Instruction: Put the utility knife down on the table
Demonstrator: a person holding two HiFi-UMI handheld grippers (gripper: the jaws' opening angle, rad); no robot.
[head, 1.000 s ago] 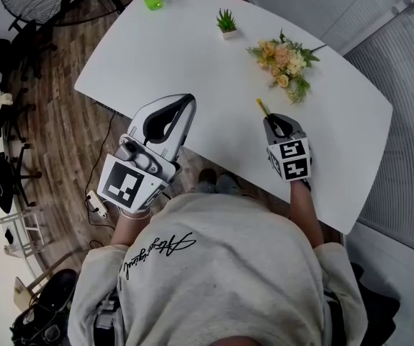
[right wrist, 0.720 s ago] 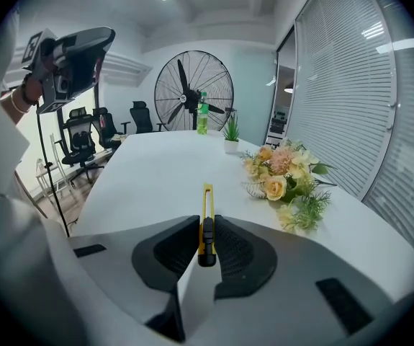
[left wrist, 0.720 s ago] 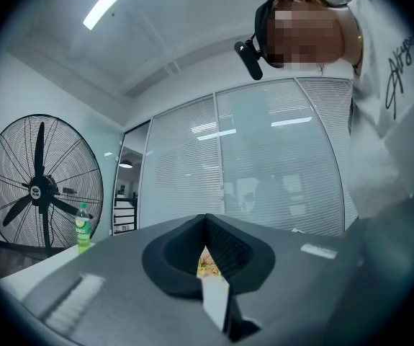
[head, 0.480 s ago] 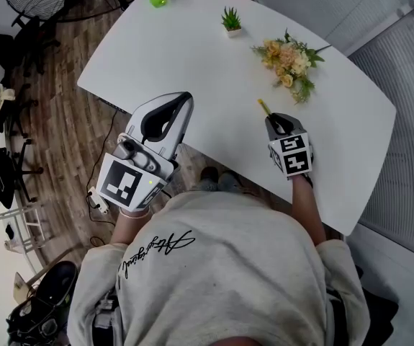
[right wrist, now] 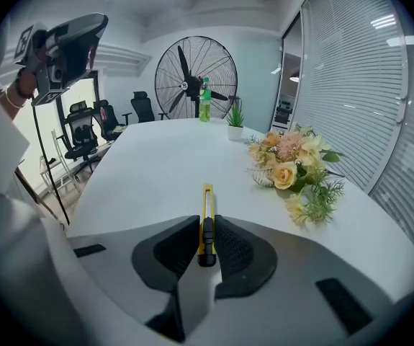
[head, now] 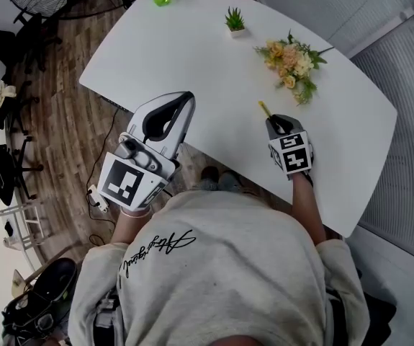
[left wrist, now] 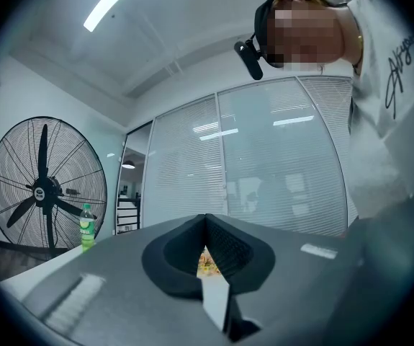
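holding the yellow utility knife point(right wrist: 207, 206) pinched between its jaws, the right gripper point(right wrist: 205, 229) hangs over the white table point(head: 192, 49), knife tip pointing to 11 o'clock in the head view. flowers point(head: 291, 58) sit at 1 o'clock from it. left gripper point(left wrist: 205, 225) is at 9 o'clock, jaws together, nothing in them.

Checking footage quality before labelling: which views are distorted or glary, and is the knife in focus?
Both gripper views: fisheye, dark corners, bowed lines. Right gripper view: utility knife sharp. Left gripper view: ceiling light glares. Head view: even light, white table bright.
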